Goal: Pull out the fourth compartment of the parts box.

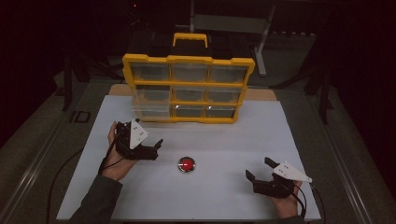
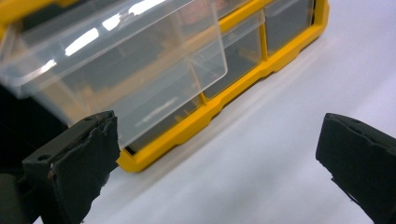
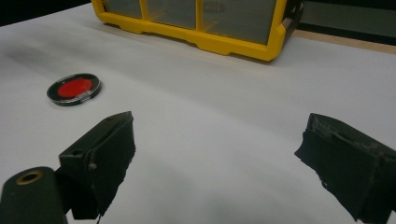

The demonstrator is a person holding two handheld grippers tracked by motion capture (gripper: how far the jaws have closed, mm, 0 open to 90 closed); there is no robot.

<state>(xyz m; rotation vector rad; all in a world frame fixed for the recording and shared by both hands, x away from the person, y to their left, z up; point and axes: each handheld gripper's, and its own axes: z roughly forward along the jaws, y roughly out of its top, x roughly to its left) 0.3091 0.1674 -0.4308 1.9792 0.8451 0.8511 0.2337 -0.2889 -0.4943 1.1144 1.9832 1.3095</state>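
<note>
The left gripper (image 1: 156, 148) hangs with jaws spread wide and empty, just in front of the pulled-out clear drawer (image 1: 150, 106) at the yellow organizer's (image 1: 188, 59) lower left. The right gripper (image 1: 258, 169), also spread, rests near the table's (image 1: 224, 196) front edge.

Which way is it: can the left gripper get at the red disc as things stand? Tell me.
Probably yes: the left gripper is open, and bare white table lies between it and the red disc.

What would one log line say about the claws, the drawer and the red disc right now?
left claw: open, empty | right claw: open, empty | drawer: pulled out of yellow cabinet | red disc: on table, untouched
</note>
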